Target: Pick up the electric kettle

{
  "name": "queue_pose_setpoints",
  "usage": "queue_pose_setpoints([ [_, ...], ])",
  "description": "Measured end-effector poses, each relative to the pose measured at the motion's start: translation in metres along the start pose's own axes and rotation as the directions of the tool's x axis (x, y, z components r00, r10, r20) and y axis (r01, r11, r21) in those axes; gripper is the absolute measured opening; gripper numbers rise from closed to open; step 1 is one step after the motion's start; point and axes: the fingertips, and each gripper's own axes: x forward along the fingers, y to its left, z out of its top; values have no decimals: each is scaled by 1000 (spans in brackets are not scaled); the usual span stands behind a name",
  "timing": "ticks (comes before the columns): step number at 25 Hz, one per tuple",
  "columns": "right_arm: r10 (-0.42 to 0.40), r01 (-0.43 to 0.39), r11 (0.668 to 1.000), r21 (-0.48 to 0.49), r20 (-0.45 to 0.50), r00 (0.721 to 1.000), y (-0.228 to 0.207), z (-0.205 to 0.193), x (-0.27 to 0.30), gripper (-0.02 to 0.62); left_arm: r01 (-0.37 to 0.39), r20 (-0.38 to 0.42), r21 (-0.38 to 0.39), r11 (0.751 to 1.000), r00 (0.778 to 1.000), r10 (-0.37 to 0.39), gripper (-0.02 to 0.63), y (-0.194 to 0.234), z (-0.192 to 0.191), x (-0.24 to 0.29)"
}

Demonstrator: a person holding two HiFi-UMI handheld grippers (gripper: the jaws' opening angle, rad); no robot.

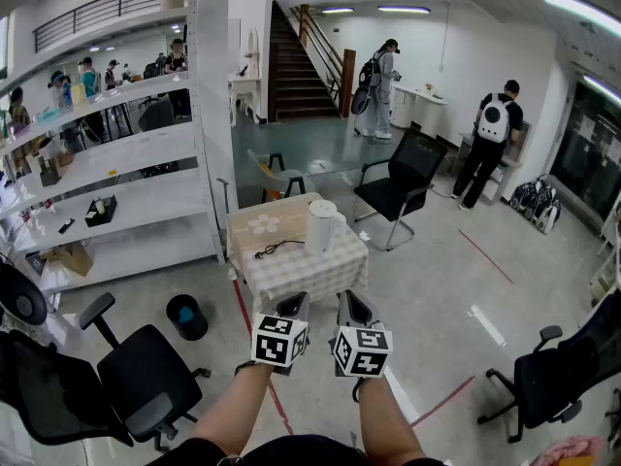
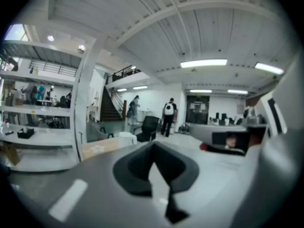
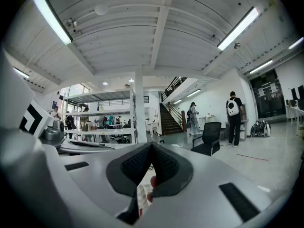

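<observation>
Upright on small table with checked cloth (image 1: 303,276) stood white cylindrical electric kettle (image 1: 322,225), thin black cord (image 1: 278,249) lying beside. Short of table, apart from kettle, were left hand-held gripper (image 1: 293,306) and right hand-held gripper (image 1: 349,304), side by side. Jaws of both were together, nothing between.

There was one kettle (image 1: 321,226), one cable (image 1: 277,249), one table (image 1: 291,278), and one bin (image 1: 186,316) near left.

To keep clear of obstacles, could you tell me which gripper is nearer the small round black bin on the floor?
Left. The left gripper is right of the small round black bin; the right gripper lies farther right, beyond the left one.
</observation>
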Motion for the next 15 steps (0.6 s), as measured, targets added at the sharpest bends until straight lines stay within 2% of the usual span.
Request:
queue_pose_setpoints([
  [8, -10, 10, 1000, 10, 4, 1000, -29, 1, -1, -4, 18, -13, 17, 1000, 1000, -18, -2, -21, 0, 21],
  [15, -8, 7, 998, 67, 23, 1000, -62, 1, 2, -5, 20, -19, 37, 999, 1000, -20, -2, -36, 3, 48],
])
